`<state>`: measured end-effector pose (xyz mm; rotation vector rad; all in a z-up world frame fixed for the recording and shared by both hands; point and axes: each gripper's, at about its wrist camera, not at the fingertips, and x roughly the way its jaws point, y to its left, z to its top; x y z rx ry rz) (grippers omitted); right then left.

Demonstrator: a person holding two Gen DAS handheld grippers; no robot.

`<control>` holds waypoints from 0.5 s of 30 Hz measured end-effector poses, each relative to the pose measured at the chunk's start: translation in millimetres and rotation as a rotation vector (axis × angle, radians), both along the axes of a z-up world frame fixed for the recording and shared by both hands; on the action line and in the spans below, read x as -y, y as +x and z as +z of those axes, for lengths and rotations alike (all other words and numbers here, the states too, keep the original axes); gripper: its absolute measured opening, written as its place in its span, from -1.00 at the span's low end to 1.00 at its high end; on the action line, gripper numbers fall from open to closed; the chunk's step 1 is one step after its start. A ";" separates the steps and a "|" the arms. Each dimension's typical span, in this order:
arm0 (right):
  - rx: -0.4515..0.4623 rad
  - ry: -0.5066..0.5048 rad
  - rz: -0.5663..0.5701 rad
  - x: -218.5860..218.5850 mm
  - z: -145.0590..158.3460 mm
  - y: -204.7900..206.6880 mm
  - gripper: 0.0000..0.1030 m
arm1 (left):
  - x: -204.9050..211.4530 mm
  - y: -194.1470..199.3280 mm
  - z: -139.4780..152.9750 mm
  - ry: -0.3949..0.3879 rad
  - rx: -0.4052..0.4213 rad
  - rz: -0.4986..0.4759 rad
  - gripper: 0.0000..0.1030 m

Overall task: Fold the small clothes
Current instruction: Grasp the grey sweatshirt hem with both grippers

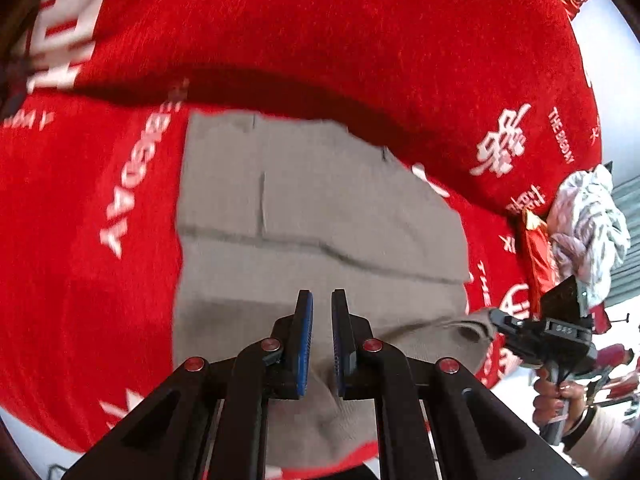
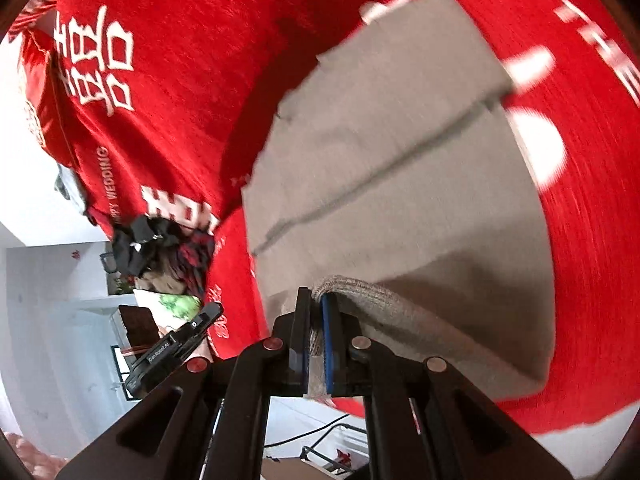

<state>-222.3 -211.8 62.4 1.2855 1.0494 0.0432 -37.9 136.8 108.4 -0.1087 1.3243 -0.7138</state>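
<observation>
A grey garment (image 1: 320,208) lies spread on a red blanket with white lettering (image 1: 100,200). My left gripper (image 1: 322,300) hovers over the garment's near edge; its blue pads stand slightly apart and grey cloth bunches low between the fingers. My right gripper (image 2: 317,300) is shut on the garment's ribbed grey hem (image 2: 360,292) and lifts that corner off the blanket (image 2: 180,100). The right gripper also shows in the left wrist view (image 1: 496,316), pinching the garment's right corner. The rest of the garment (image 2: 400,152) lies flat with a fold line across it.
A crumpled white and grey patterned cloth (image 1: 588,224) sits at the blanket's right edge. A dark pile of clothes (image 2: 160,248) lies at the blanket's far left in the right wrist view. The left gripper's body (image 2: 176,348) shows nearby. White floor lies beyond the blanket.
</observation>
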 end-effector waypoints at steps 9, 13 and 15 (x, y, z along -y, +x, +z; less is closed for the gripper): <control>-0.130 0.002 0.055 21.7 -39.0 31.9 -0.90 | 13.4 -20.2 -35.7 0.285 -0.018 -0.185 -0.24; -0.215 0.025 0.057 26.1 -60.6 31.7 -0.81 | 13.4 -47.4 -38.0 0.321 0.007 -0.272 0.33; -0.265 -0.011 0.102 28.4 -61.8 31.5 -0.81 | 15.6 -55.4 -38.2 0.338 -0.007 -0.316 0.33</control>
